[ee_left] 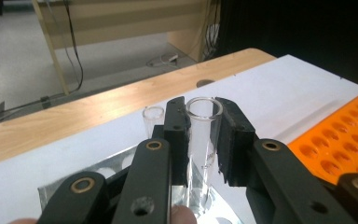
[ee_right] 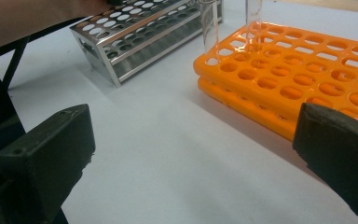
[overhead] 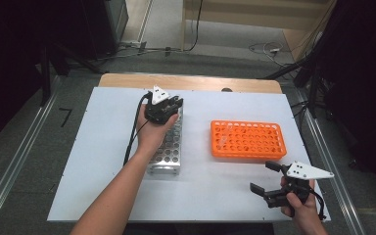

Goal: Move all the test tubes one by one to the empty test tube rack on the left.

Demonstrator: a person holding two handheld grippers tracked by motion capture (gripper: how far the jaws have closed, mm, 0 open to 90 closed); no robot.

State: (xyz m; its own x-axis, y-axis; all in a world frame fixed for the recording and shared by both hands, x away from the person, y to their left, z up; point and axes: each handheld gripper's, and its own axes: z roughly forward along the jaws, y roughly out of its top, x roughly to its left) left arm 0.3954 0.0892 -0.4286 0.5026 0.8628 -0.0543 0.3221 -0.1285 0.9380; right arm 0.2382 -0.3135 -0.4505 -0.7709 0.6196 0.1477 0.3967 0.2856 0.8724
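No readable text, labels, brand names or numbers in any view. Glass tube (ee_left: 203, 140), centre of left gripper view, carries faint printed marks on its wall, too blurred to read. Orange rack (overhead: 247, 139), right of centre in high view: plain, no lettering visible. Metal rack (ee_right: 140, 32), upper left of right gripper view: plain, no lettering visible.

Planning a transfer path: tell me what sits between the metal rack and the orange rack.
Nothing: between the metal rack and the orange rack there is bare white tabletop, as the high view shows.
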